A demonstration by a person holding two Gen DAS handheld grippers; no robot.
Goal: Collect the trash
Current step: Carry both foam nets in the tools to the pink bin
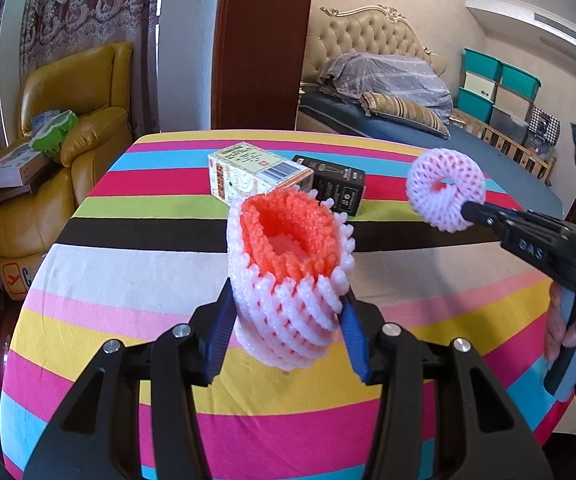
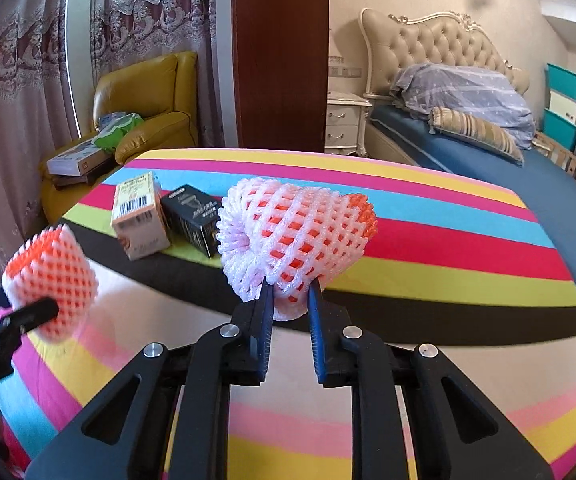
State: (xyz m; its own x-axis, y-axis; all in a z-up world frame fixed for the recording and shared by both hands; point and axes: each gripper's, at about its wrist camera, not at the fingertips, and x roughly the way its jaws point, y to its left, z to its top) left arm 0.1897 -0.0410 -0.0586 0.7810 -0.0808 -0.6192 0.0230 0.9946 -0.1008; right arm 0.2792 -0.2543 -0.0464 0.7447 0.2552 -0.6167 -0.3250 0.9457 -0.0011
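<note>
My left gripper [image 1: 288,300] is shut on a white foam fruit net with an orange lining [image 1: 288,264], held up over the striped table [image 1: 128,264]. The same net [image 2: 50,276] and left gripper [image 2: 44,308] show at the left of the right wrist view. My right gripper [image 2: 291,286] is shut on the lower edge of a second white-and-orange foam net [image 2: 296,236], also held off the table [image 2: 448,280]. In the left wrist view this second net [image 1: 444,188] looks like a ring at the tip of the right gripper [image 1: 472,212], which a person's hand [image 1: 568,332] holds.
A cream carton [image 1: 256,174] [image 2: 140,216] and a black box [image 1: 336,188] [image 2: 194,220] lie side by side at the table's far part. Behind stand a yellow armchair [image 1: 76,92] piled with boxes, a dark wooden post [image 1: 264,40], a bed [image 1: 388,112] and teal storage bins [image 1: 500,80].
</note>
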